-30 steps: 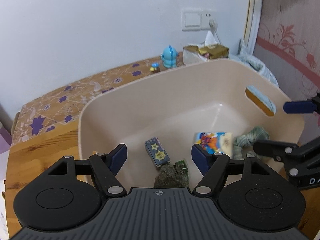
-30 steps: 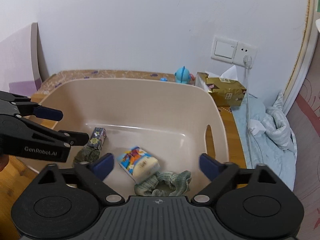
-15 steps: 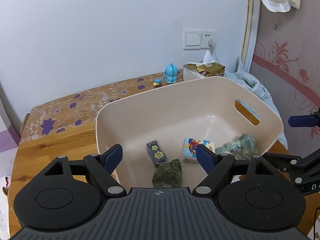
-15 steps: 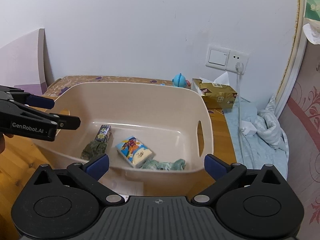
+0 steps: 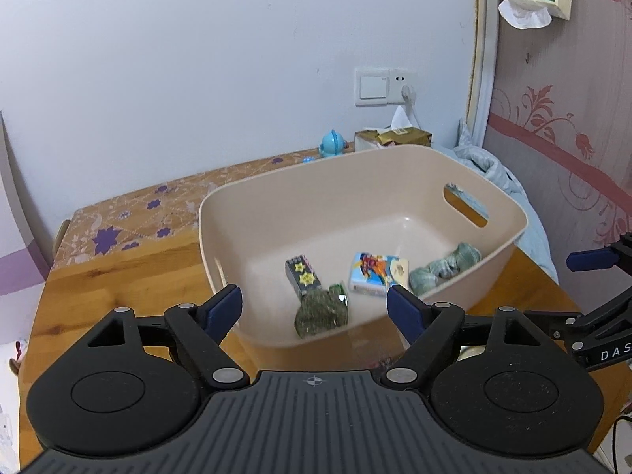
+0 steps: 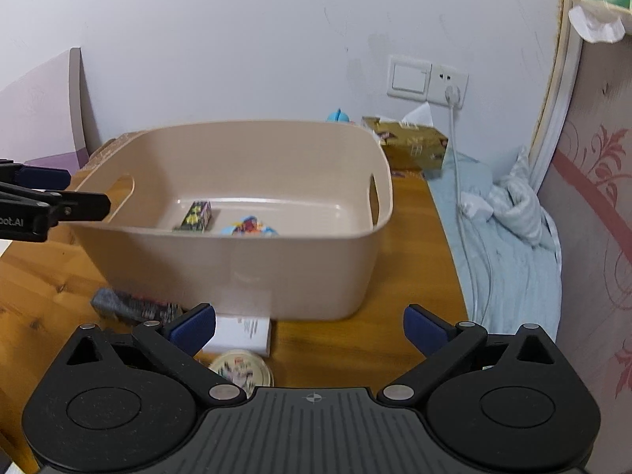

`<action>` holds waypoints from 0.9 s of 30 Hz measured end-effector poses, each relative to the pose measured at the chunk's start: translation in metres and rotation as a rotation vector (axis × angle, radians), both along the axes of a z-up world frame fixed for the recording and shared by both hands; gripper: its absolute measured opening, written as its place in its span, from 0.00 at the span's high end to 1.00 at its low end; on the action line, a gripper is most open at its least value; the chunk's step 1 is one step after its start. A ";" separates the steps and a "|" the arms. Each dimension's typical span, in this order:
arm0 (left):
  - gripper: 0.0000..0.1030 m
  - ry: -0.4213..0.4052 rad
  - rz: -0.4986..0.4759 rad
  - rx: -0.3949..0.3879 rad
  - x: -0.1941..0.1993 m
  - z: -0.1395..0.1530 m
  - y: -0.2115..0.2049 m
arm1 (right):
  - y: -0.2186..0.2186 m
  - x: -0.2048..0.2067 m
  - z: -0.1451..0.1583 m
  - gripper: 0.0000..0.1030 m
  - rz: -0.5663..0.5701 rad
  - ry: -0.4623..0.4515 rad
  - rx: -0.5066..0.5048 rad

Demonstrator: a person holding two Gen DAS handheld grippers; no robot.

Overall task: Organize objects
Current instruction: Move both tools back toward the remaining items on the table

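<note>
A beige plastic bin (image 5: pixel 509 237) stands on the wooden table; it also shows in the right wrist view (image 6: pixel 245 264). Inside lie a dark starred box (image 5: pixel 302 276), a dark green packet (image 5: pixel 320 312), a colourful tissue pack (image 5: pixel 377 272) and a green sock (image 5: pixel 446 266). My left gripper (image 5: pixel 315 307) is open and empty, above the bin's near wall. My right gripper (image 6: pixel 310 328) is open and empty, in front of the bin. On the table before the bin lie a grey patterned pouch (image 6: pixel 130 306), a white box (image 6: pixel 241 333) and a round tin (image 6: pixel 241 371).
A gold tissue box (image 6: pixel 410 146) and a blue toy (image 5: pixel 332 143) stand by the back wall. A socket with a plugged cable (image 6: pixel 452 93) is on the wall. Light-blue bedding (image 6: pixel 509 237) lies right of the table.
Both grippers have pulled back and up from the bin, so it looks smaller and farther. The items before the bin have come into the right wrist view.
</note>
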State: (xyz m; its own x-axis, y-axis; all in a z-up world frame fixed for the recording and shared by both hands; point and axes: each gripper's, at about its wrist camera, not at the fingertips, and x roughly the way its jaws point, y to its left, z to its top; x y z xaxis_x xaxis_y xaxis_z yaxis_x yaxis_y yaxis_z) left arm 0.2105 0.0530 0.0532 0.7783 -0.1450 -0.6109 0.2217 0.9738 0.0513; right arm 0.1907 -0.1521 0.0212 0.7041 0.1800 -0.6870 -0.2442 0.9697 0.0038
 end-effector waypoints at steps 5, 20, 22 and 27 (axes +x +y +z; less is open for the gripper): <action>0.20 0.010 -0.006 0.000 -0.016 -0.008 -0.001 | -0.002 -0.009 -0.010 0.00 0.000 0.018 -0.012; 0.20 0.065 -0.016 -0.006 -0.049 -0.038 -0.004 | 0.000 -0.026 -0.036 0.00 0.023 0.076 -0.031; 0.20 0.084 -0.019 -0.007 -0.052 -0.045 -0.004 | 0.002 -0.028 -0.039 0.00 0.029 0.084 -0.035; 0.20 0.124 -0.031 -0.004 -0.057 -0.058 -0.007 | 0.004 -0.031 -0.048 0.00 0.041 0.105 -0.043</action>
State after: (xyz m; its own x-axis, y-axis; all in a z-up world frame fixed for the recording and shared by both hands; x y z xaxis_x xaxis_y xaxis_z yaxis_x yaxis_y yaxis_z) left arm 0.1537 0.0462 -0.0048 0.6918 -0.1699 -0.7018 0.2557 0.9666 0.0181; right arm 0.1598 -0.1483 -0.0268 0.6207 0.1762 -0.7640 -0.2841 0.9587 -0.0098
